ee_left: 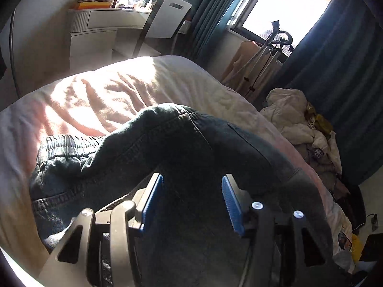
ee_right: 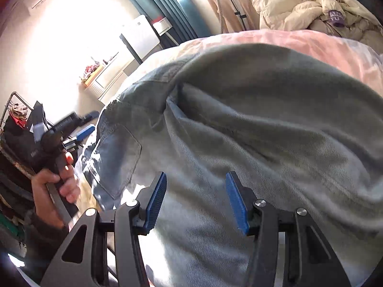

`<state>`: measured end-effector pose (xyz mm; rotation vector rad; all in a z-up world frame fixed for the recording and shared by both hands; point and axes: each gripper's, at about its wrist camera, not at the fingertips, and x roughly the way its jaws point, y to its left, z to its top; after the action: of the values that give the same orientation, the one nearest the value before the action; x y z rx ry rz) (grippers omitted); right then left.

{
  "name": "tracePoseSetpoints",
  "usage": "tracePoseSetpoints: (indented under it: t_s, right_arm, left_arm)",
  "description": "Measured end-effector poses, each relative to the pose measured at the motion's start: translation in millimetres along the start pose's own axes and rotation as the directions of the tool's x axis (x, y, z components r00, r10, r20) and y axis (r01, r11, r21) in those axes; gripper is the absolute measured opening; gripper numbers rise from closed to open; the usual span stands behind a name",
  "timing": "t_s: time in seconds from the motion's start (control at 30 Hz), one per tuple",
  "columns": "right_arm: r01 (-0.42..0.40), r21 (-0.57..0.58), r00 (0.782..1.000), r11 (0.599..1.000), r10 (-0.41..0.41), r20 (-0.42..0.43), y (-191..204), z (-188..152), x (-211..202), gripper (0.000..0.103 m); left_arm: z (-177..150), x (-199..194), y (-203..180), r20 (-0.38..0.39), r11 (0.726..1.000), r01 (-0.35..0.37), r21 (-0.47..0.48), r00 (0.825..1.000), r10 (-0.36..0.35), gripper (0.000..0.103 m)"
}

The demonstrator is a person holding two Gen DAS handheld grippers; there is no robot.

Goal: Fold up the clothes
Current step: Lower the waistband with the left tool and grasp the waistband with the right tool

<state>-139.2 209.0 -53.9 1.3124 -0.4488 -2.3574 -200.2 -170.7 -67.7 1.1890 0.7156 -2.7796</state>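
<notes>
A pair of blue jeans lies spread on the pink bed cover, its elastic waistband at the left. My left gripper is open just above the denim with nothing between its blue pads. In the right wrist view the same jeans fill the frame, a back pocket at the left. My right gripper is open over the denim and empty. My left gripper also shows there, held in a hand at the left edge of the jeans.
A heap of pale clothes lies at the far right of the bed; it also shows in the right wrist view. A white dresser, a chair, teal curtains and a garment steamer stand beyond the bed.
</notes>
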Motion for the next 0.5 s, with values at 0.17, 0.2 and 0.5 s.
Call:
tracePoseSetpoints:
  t_s: [0.17,0.2,0.5]
  right_arm:
    - [0.020,-0.096,0.999,0.995,-0.022,-0.023,39,106,64,0.052]
    - [0.026,-0.121,0.999,0.992,-0.030,-0.031,48,127,79,0.052]
    - [0.040,-0.179,0.980,0.983,-0.073,-0.185,97,221,245,0.053]
  left_arm:
    - [4,8,11,0.042,1.000,-0.006,-0.010,0.999,0.006,0.053]
    - [4,9,13,0.050,1.000,-0.007,-0.012,0.999,0.007,0.053]
    - [7,27,28,0.165,0.996,0.086,0.021,0.982,-0.089,0.053]
